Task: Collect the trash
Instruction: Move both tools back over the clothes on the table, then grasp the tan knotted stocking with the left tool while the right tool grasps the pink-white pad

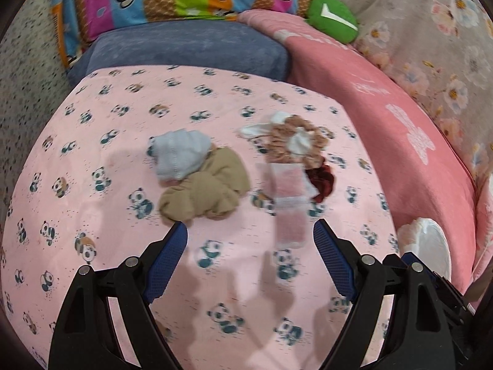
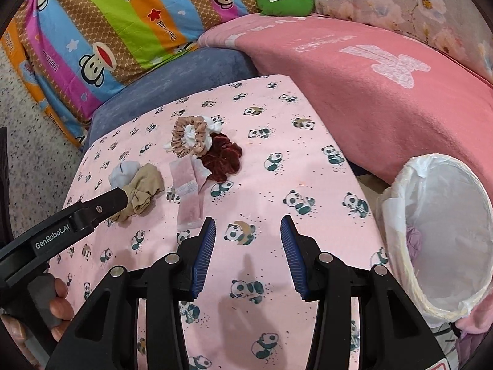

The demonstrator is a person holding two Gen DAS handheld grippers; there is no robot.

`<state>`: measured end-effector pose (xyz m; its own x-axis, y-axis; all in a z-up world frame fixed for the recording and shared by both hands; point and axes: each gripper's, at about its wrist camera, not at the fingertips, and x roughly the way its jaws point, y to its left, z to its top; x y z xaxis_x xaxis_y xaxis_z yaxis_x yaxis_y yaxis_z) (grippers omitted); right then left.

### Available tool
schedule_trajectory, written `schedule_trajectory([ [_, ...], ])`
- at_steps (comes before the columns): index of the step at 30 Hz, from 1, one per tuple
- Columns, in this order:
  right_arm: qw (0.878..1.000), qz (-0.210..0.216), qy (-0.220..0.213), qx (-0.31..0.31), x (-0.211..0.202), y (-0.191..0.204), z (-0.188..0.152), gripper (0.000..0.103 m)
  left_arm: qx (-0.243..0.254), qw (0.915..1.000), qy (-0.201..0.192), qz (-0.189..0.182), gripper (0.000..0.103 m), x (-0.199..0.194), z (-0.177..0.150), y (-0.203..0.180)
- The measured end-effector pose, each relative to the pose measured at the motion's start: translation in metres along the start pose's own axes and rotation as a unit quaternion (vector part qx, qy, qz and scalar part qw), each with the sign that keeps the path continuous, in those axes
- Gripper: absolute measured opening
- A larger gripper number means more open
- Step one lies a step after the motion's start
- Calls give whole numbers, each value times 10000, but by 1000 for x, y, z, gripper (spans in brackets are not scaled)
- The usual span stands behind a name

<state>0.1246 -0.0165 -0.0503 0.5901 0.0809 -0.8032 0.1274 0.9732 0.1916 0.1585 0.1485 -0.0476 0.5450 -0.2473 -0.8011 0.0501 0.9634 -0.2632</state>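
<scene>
Your left gripper (image 1: 249, 231) is spread wide over the panda-print tabletop (image 1: 92, 141) and grips nothing. Ahead of it, from left to right, lie a grey cloth (image 1: 180, 154), a tan scrunchie (image 1: 206, 191), a pink wrapper (image 1: 288, 197) and a maroon scrunchie (image 1: 322, 180). Your right gripper (image 2: 248, 236) stands partly spread and empty. The lined trash bin (image 2: 446, 231) sits at the tabletop's right edge.

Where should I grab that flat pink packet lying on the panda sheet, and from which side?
Probably the pink packet at its near end, coming from above with the jaws across its narrow width. It lies flat, pointing toward the right gripper, and that end sits clear on the panda sheet, while the far end touches the dark red scrunchie.
</scene>
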Motion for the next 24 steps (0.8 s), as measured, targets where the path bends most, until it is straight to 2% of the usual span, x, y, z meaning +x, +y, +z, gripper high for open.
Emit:
schedule_trajectory([
  [7,9994,97,301,-111,44,32,9,45,-308,9993,199,36,82,24,12,31],
  [19,9978,64,623,-231,99,63,23,45,-421,9974,581,33,81,68,25,44],
  [21,9972,74,700,-255,105,65,21,46,-425,9971,624,-19,71,70,23,45],
  [23,9966,87,777,-270,110,64,20,45,-407,9971,644,-53,66,71,21,46],
  [24,9964,92,791,-274,112,63,20,39,-389,9973,622,-53,63,69,20,45],
])
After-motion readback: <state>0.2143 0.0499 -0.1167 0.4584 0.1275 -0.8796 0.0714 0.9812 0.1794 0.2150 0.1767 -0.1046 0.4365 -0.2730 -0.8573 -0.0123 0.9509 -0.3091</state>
